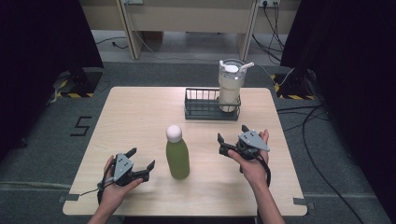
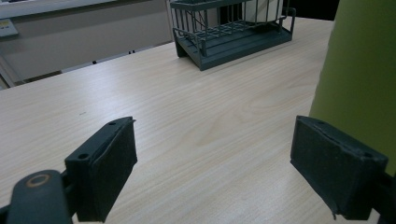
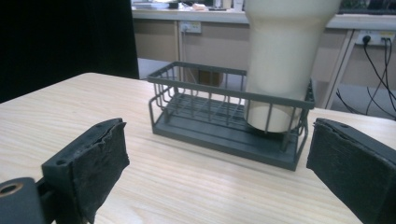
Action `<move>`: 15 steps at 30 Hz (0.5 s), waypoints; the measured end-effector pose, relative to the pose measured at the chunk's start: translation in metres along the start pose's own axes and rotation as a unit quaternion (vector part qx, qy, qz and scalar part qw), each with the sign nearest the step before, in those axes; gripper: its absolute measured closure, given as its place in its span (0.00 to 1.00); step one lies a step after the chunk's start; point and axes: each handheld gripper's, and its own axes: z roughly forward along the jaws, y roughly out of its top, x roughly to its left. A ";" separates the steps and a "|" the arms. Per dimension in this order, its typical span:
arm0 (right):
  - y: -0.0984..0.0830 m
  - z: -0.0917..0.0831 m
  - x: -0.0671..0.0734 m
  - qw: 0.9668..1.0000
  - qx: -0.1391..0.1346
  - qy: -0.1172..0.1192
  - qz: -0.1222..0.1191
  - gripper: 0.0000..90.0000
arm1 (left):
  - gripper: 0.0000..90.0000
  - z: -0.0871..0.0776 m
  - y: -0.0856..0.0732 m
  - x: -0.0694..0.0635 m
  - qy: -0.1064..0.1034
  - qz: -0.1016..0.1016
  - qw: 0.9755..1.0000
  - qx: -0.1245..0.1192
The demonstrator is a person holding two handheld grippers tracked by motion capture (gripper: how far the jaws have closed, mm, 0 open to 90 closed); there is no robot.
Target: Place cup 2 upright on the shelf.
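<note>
Risk, judged from present layout: tall green bottle (image 1: 177, 153) standing upright, narrow base, round white cap (image 1: 173, 133) on top. Likely to tip if struck on one side by a single pad rather than squeezed evenly. Right-hand pad (image 2: 337, 165) of left tongs (image 1: 140, 164) already just beside bottle wall in left gripper view; a sideways nudge from there could push or topple it toward right tongs (image 1: 232, 134). Smooth wall also likely to slip under a light or high grip.

Second risk: wire basket (image 1: 196, 106) with cream tumbler (image 1: 230, 84) standing at its right end, ahead of right tongs. Little free room beside tumbler on that end; placing bottle there could knock tumbler or catch basket rim.

Left tongs: jaws spread wide, nothing between pads, resting low near table (image 1: 140, 116). Bottle just to right of them, near but contact not certain.

Right tongs: jaws spread wide, nothing held, nothing touched. Basket and tumbler straight ahead, apart from pads. Bottle off to left of them, between the two tongs.
</note>
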 end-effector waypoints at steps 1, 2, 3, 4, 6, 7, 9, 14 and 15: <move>0.000 -0.002 0.002 1.000 -0.001 0.002 -0.004 0.05 | 0.15 0.000 0.000 -0.001 -0.001 0.001 1.000 0.000; 0.001 -0.003 0.004 1.000 -0.002 0.005 -0.005 0.05 | 0.15 -0.001 0.000 -0.001 -0.002 0.004 1.000 0.000; 0.001 -0.005 0.007 1.000 -0.004 0.009 -0.004 0.05 | 0.15 -0.001 0.000 -0.002 -0.002 0.003 1.000 -0.002; 0.002 -0.007 0.010 1.000 -0.005 0.013 -0.005 0.05 | 0.15 -0.001 0.000 -0.002 -0.003 0.003 1.000 -0.002; 0.003 -0.011 0.015 1.000 -0.008 0.020 -0.009 0.05 | 0.15 -0.002 0.001 -0.003 -0.003 0.006 1.000 -0.003; 0.004 -0.012 0.018 1.000 -0.010 0.024 -0.009 0.05 | 0.15 -0.002 0.001 -0.003 -0.006 0.007 1.000 -0.004; 0.005 -0.016 0.022 0.999 -0.012 0.033 -0.015 0.05 | 0.15 -0.003 0.002 -0.004 -0.006 0.007 1.000 -0.006; 0.007 -0.025 0.035 0.997 -0.022 0.067 -0.014 0.02 | 0.15 -0.002 0.002 -0.004 -0.005 0.009 1.000 -0.004; 0.007 -0.027 0.038 0.997 -0.024 0.073 -0.019 0.01 | 0.15 -0.003 0.002 -0.003 -0.002 0.010 1.000 -0.003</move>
